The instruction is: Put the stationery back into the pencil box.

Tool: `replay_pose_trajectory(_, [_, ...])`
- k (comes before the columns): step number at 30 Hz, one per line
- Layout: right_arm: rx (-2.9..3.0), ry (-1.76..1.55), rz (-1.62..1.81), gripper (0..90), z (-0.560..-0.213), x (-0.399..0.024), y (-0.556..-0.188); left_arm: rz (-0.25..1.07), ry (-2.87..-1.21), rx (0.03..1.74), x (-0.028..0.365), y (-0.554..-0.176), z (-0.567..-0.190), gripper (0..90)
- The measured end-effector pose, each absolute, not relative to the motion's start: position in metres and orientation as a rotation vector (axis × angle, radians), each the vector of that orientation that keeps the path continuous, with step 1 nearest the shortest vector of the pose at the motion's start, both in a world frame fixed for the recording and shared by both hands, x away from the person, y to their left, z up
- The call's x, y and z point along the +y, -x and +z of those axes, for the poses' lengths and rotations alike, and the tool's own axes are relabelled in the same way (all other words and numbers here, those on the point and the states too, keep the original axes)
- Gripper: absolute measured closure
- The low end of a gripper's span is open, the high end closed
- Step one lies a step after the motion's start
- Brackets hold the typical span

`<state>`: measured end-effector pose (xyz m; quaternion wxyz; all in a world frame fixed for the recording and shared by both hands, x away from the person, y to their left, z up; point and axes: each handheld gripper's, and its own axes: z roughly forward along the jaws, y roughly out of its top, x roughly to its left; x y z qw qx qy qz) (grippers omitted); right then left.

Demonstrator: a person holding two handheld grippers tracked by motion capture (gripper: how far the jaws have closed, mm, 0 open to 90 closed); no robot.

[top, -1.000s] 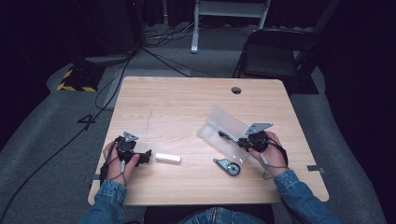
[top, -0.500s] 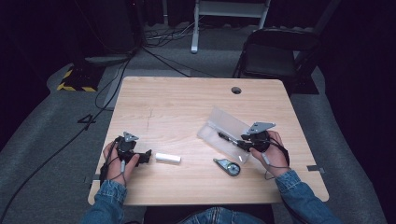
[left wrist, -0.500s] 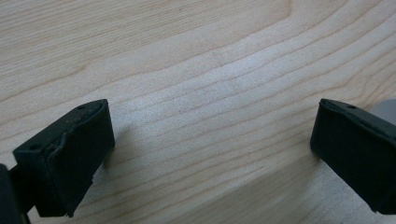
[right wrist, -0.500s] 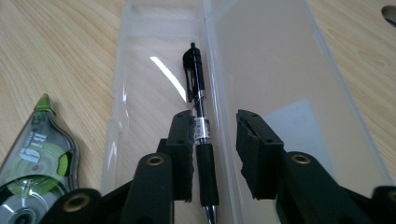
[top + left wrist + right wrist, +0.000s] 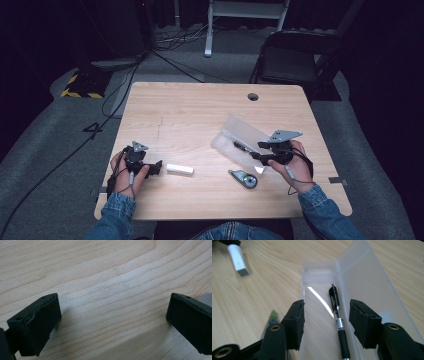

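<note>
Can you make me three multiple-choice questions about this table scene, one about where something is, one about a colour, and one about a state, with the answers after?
1. Where does the black pen lie?
A. Inside the open clear case
B. On the bare table beside the white block
C. Clamped in the left gripper

2. What colour is the small block lying near the left gripper?
A. Red
B. White
C. Black

3. How do the jaws of the right gripper stand?
A. Shut on the pen
B. Shut on the case lid
C. Open, one on each side of the pen

Answers:
1. A, the right gripper view shows the pen on the case floor, lid swung back.
2. B, it reads white in the high view.
3. C, there is a gap between each jaw and the pen.
</note>
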<state>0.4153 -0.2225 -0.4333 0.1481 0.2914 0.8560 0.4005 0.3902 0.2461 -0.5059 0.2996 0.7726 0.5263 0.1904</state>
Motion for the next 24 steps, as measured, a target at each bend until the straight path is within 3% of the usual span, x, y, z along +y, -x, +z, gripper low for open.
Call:
replay_pose_trajectory(15, [2.568,-0.753,1.249,41.0,-0.423,-0.196,-0.393,0.505,-2.051,1.397,0.246,-0.390,-0.506,0.0])
replay_pose_trajectory(24, [2.694,-0.765,1.128,37.1,-0.430,-0.184,-0.385,0.504,-2.051,1.397,0.246,-0.390,-0.506,0.0])
